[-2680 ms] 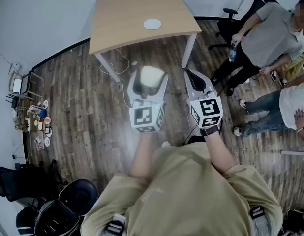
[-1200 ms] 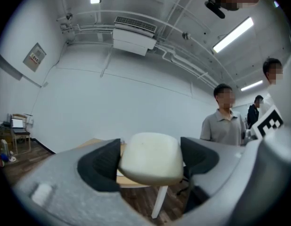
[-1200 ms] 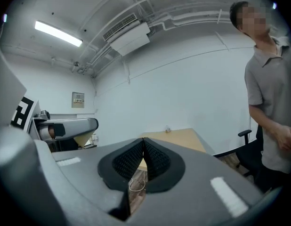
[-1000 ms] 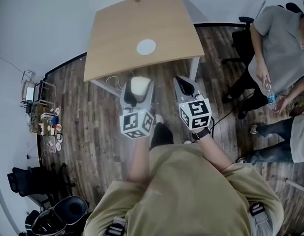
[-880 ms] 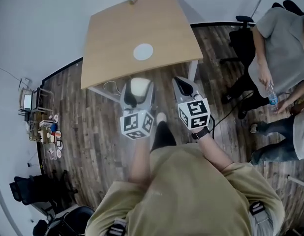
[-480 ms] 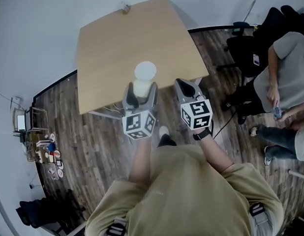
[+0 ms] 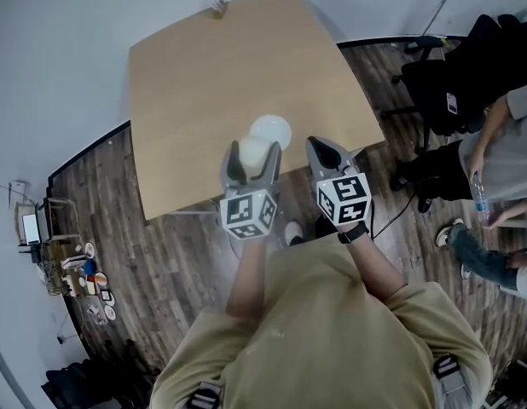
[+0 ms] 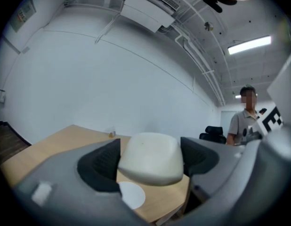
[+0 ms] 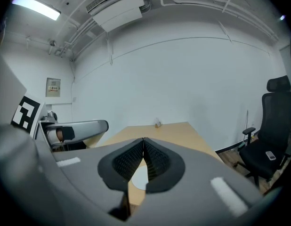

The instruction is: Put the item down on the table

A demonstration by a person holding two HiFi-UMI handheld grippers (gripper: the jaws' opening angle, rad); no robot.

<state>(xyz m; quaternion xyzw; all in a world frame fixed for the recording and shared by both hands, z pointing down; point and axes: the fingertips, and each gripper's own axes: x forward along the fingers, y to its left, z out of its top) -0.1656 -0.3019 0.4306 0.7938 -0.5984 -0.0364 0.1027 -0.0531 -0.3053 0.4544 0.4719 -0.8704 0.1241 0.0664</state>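
Note:
My left gripper (image 7: 253, 156) (image 8: 150, 160) is shut on a cream, rounded bun-like item (image 7: 253, 152) (image 8: 151, 157), held in the air over the near edge of the wooden table (image 7: 195, 83) (image 8: 51, 145). A white round plate (image 7: 274, 129) (image 8: 132, 195) lies on the table just beyond the item. My right gripper (image 7: 328, 152) (image 9: 144, 157) is shut and holds nothing, level with the left one, over the table's near right part. In the right gripper view the plate (image 9: 141, 177) shows below the closed jaws.
A small object (image 7: 217, 5) stands at the table's far edge by the white wall. Black office chairs (image 7: 451, 75) and a seated person (image 7: 511, 143) holding a bottle are to the right. Clutter (image 7: 67, 271) lies on the dark wood floor at left.
The person has walked up to the table: both grippers now reach over its near edge, and the held item has come next to the white plate. The grips are unchanged.

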